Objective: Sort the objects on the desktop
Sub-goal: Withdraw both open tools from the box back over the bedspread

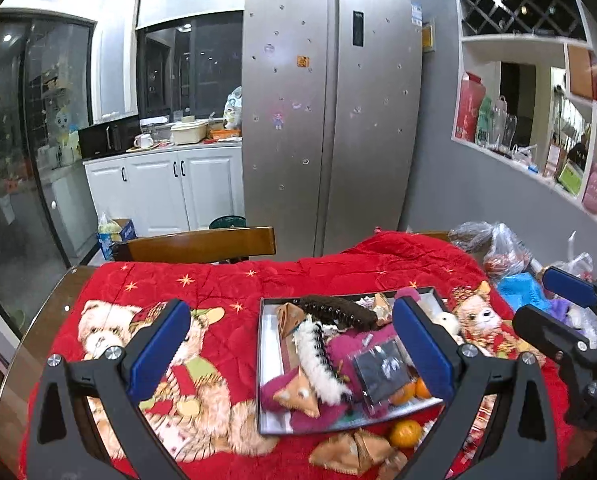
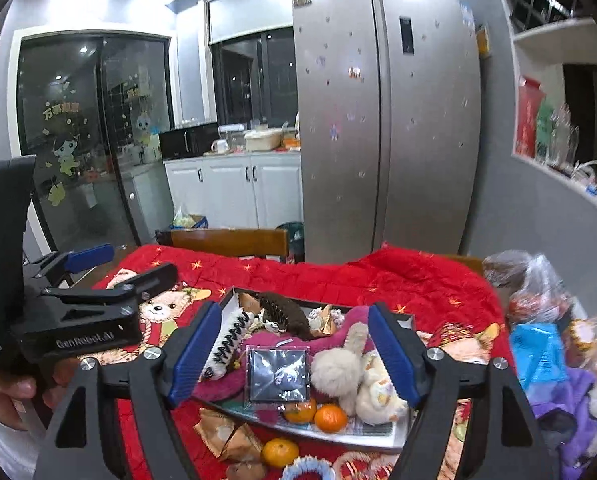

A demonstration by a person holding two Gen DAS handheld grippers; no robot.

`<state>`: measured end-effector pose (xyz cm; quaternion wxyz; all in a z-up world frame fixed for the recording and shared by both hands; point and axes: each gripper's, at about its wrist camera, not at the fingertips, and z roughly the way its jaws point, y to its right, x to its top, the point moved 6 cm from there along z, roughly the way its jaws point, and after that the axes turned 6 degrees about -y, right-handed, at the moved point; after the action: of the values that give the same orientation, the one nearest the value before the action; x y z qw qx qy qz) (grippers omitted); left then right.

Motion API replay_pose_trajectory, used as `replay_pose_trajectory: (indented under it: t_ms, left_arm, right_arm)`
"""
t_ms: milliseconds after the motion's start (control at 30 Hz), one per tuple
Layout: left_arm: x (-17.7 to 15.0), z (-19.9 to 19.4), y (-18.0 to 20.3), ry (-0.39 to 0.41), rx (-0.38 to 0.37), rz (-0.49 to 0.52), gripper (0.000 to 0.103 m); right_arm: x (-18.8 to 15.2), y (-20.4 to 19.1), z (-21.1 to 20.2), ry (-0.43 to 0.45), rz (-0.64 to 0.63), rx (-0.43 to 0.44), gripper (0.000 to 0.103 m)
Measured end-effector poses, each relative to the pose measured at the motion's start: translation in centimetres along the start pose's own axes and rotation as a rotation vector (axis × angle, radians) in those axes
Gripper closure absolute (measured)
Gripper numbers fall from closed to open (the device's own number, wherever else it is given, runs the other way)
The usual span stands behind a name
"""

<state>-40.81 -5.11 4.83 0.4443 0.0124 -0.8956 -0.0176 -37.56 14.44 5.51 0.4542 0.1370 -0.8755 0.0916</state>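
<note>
Both grippers, left gripper (image 1: pixel 294 356) and right gripper (image 2: pixel 296 354), spread wide and empty above heaped tray (image 2: pixel 398 438) on red blanket (image 1: pixel 226 284), loose orange (image 2: pixel 280 453) outside near rim, likely rolling off if nudged.

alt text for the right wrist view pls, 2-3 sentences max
The right tool, open and empty, hangs above a tray crowded with hair clips, a plush rabbit, a packaged item and two oranges. The tray sits on a red cartoon-print blanket, with a third orange loose in front. The left tool is at the left; a kitchen with a steel fridge lies behind.
</note>
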Motion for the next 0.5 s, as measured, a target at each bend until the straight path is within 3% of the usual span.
replay_pose_trajectory:
  t_ms: [67,167,233,400,500]
  left_arm:
    - [-0.2,-2.1,-0.5,0.020,-0.019,-0.005,0.001]
    - [-0.5,-4.7,-1.4,0.068,0.016,-0.009,0.001]
    - [-1.1,-5.9,-1.7,0.077,0.026,-0.012,0.001]
    - [-4.0,-7.0,-2.2,0.078,0.057,-0.015,0.001]
    - [-6.6,-5.7,-1.4,0.054,0.018,-0.027,0.001]
  right_arm:
    - [-0.1,-0.4,-1.7,0.014,-0.010,-0.032,0.023]
    - [-0.4,-0.8,-4.0,0.046,-0.042,-0.180,0.022]
    - [-0.7,-1.1,-5.0,0.061,-0.059,-0.231,0.023]
    - [-2.2,-2.3,-7.2,0.091,-0.055,-0.227,0.022]
    - [-3.6,-2.5,-7.8,0.114,-0.054,-0.220,0.021]
